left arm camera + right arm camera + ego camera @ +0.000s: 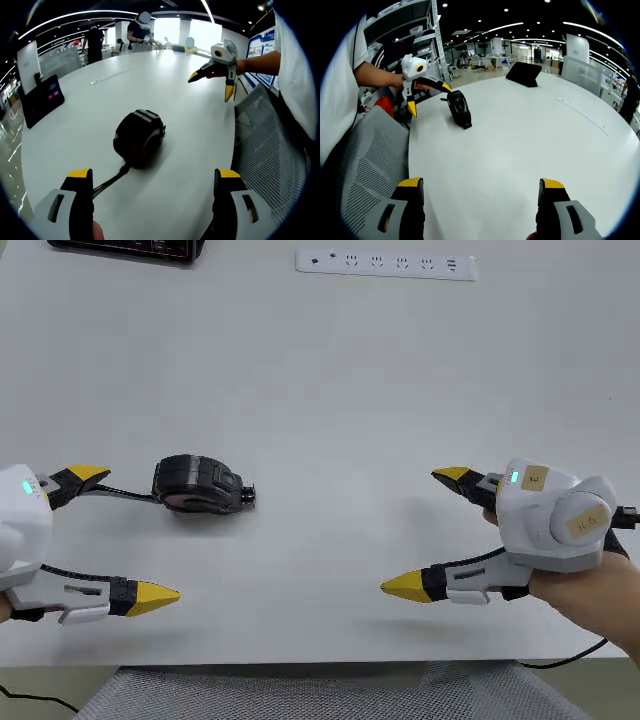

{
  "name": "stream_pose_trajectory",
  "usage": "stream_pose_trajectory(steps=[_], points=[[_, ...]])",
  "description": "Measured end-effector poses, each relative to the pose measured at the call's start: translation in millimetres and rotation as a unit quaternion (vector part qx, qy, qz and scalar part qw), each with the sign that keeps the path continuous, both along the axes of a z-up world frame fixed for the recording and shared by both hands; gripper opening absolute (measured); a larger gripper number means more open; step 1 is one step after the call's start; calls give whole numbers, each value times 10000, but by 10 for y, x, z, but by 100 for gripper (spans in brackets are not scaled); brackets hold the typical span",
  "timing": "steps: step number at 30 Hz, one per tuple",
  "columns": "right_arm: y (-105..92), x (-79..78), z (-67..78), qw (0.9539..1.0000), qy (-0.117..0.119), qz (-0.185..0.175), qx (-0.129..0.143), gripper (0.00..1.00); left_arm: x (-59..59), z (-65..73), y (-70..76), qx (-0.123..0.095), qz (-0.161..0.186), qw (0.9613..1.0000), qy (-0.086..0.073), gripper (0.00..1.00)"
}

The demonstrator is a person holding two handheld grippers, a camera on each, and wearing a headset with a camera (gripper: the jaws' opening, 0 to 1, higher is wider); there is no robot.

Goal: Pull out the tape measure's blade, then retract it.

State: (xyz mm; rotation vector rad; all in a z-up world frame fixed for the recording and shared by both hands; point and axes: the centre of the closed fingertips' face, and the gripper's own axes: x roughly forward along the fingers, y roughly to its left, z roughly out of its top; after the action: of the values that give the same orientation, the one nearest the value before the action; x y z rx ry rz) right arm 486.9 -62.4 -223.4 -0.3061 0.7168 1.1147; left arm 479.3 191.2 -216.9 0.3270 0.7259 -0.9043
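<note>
At the white workbench point(330, 370): my L gripper point(135, 533), jaws wide apart, hangs over the near-left edge. The black tape measure point(198, 485) lies just right of its far fingertip, not touching. The case rests on the bench top w/ its wrist strap point(125, 495) trailing left toward that jaw and the blade tab point(250, 495) at its right end. My R gripper point(411, 531), jaws likewise spread and gripping nothing, sits well apart at near right. A power strip point(386, 262) lies along the far edge.
</note>
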Motion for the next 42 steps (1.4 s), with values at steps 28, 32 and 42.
stream_pose_trajectory(steps=[28,32,42], points=[[233,232,16,9993,-73,366,54,94,310,10,-115,113,-402,9991,-92,98],[249,294,51,9993,-76,335,119,94,354,5,-126,206,-526,9983,-107,98],[362,373,56,9986,-105,499,117,93,384,-24,-159,305,-858,9958,21,95]])
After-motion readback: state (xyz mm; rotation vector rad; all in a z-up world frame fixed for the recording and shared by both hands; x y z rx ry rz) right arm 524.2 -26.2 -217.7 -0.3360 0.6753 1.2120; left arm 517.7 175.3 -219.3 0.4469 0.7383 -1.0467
